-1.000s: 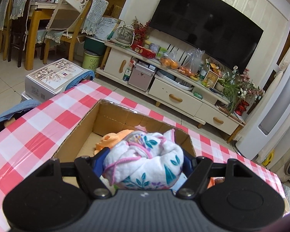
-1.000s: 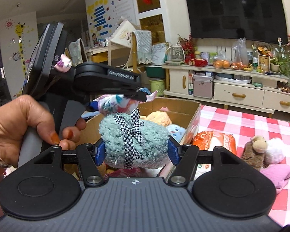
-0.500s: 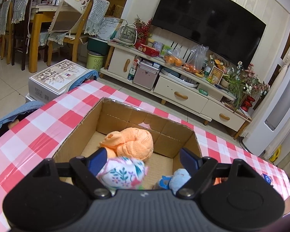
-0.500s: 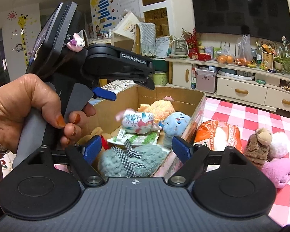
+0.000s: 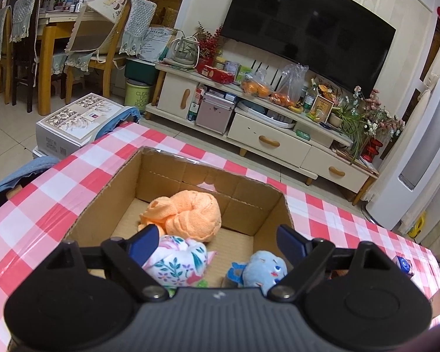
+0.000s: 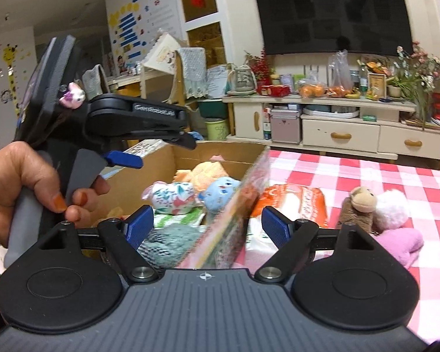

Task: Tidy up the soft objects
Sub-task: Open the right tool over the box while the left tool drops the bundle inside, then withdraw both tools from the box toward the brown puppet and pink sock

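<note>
Floral bundle (image 5: 177, 259) in cardboard box (image 5: 108, 189); left gripper (image 5: 217, 242) jaws just widened, empty.

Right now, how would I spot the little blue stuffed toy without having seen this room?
Find the open cardboard box on the red-checked tablecloth. Inside, at its near right, lies the blue stuffed toy, beside a floral cloth bundle. It is the only pale blue piece with a stitched face; the orange bundle lies farther back.

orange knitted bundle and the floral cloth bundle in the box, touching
Cannot tell. In the left wrist view the orange knitted bundle overlaps the floral cloth bundle, but the hand-held gripper's left finger hides their meeting edge.
</note>
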Tool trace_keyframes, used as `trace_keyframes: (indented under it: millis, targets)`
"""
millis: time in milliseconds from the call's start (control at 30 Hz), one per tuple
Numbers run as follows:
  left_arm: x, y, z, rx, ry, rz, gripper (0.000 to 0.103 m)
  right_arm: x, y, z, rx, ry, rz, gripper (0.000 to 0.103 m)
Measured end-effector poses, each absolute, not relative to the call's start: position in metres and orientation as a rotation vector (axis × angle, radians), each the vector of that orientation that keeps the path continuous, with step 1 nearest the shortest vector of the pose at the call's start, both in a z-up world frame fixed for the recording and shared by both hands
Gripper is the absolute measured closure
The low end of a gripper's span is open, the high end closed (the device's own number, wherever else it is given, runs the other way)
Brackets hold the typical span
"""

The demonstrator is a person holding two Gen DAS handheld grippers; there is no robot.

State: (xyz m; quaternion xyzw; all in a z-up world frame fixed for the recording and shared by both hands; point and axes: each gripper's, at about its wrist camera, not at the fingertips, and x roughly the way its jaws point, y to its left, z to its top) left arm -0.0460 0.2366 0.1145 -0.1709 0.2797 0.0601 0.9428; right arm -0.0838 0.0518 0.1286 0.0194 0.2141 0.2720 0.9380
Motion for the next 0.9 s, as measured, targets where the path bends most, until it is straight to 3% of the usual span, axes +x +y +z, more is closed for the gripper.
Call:
trace_keyframes:
  millis: [900]
  targets:
    - [-0.035,0.181,0.114,-0.255,0.594,0.053,0.013,-0.072,0.010,0.111,0.091,0.447,0.415,0.000]
